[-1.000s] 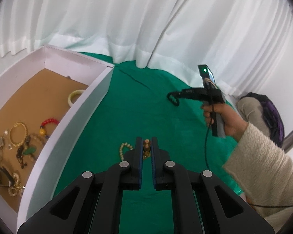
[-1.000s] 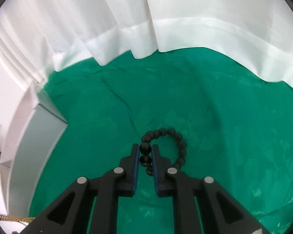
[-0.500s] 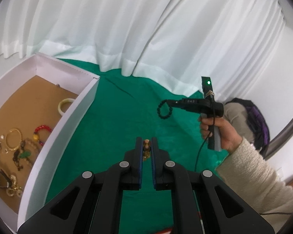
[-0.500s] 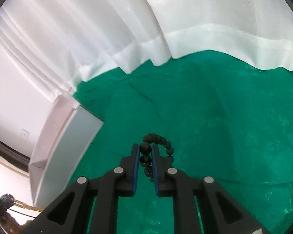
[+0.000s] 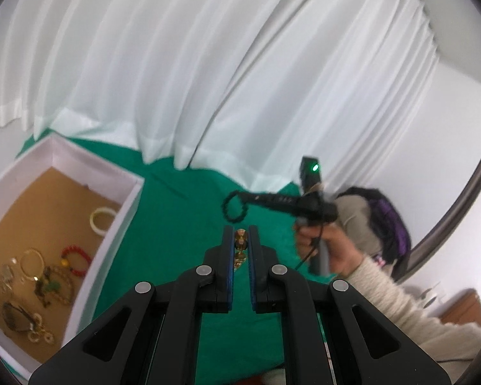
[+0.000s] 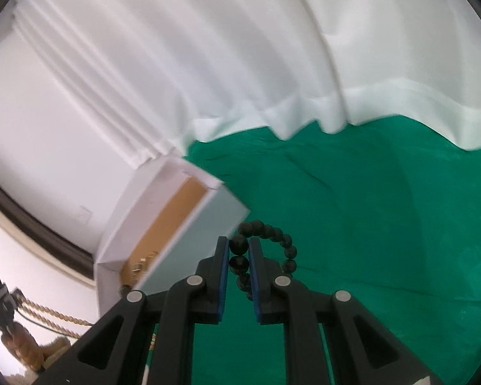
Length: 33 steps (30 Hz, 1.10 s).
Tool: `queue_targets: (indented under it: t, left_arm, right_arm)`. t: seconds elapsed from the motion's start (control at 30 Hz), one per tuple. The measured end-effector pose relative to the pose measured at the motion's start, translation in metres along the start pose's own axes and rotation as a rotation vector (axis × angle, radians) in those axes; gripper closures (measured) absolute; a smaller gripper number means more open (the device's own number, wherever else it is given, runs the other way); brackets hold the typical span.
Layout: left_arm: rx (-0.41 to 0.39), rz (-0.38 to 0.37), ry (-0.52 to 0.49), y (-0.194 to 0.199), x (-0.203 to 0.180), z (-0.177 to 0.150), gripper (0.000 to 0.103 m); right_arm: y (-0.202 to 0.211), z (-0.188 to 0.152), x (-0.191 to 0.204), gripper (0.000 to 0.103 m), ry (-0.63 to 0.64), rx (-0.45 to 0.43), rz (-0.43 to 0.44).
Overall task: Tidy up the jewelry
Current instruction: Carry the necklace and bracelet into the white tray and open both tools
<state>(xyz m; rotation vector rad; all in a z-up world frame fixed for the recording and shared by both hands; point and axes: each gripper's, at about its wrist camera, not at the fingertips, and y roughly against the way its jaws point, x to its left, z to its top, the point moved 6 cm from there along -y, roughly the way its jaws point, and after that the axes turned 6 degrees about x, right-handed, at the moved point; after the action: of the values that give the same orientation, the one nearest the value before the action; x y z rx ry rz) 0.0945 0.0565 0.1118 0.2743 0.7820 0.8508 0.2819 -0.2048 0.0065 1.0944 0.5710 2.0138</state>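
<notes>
Left gripper (image 5: 241, 240): pressed together on a small gold-bead piece (image 5: 240, 246), pinched near the fingertips; rest of the piece hidden behind the fingers.
Right gripper (image 6: 239, 247): pinching a black bead bracelet (image 6: 274, 240), two beads caught between the blue pads, the loop arching to the right of the jaws and hanging clear of the cloth.
Right gripper, from the left wrist view: far right over the cloth, same black loop dangling at its tip, held in a hand (image 5: 324, 247) with a cream fleece sleeve (image 5: 410, 314).
Jewelry box (image 5: 130, 205): white walls, brown floor, open top, at the left on the green cloth (image 5: 182, 218).
Key relation: box lies to the left of both tools; left gripper nearer, just beside the right-hand wall; right gripper farther, with a box corner (image 6: 221, 192) just left of its jaws.
Likely next move: carry each piece leftward over the wall and release inside.
Obstruction: the right-hand wall, to be cleared from above; nothing else between tools and box.
Box contents: cream bangle (image 5: 102, 220) at the far end; red bead bracelet (image 5: 77, 258), gold ring bangle (image 5: 32, 263), dark and gold pieces nearer; bare floor between the bangle and the far wall.
Surroundings: white curtain (image 5: 182, 73) behind; dark backpack (image 5: 388, 224) far right.
</notes>
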Motion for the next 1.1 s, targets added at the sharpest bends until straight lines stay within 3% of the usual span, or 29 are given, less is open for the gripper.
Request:
queue_targets:
  t: [0.23, 0.57, 0.83, 1.1]
  left_arm:
    - [-0.046, 0.066, -0.002, 0.056, 0.019, 0.038, 0.098]
    - [-0.127, 0.212, 0.066, 0.104, 0.091, 0.07, 0.098]
    - [-0.136, 0.287, 0.17, 0.108, 0.17, 0.073, 0.098]
    - [-0.089, 0.34, 0.192, 0.07, 0.23, 0.073, 0.098]
  right_arm:
    - [-0.009, 0.013, 0.076, 0.09, 0.09, 0.008, 0.104]
    - [-0.055, 0.029, 0.176, 0.09, 0.2, 0.065, 0.206]
    - [-0.114, 0.036, 0.24, 0.09, 0.268, 0.126, 0.225]
    - [-0.192, 0.037, 0.254, 0.09, 0.299, 0.186, 0.132]
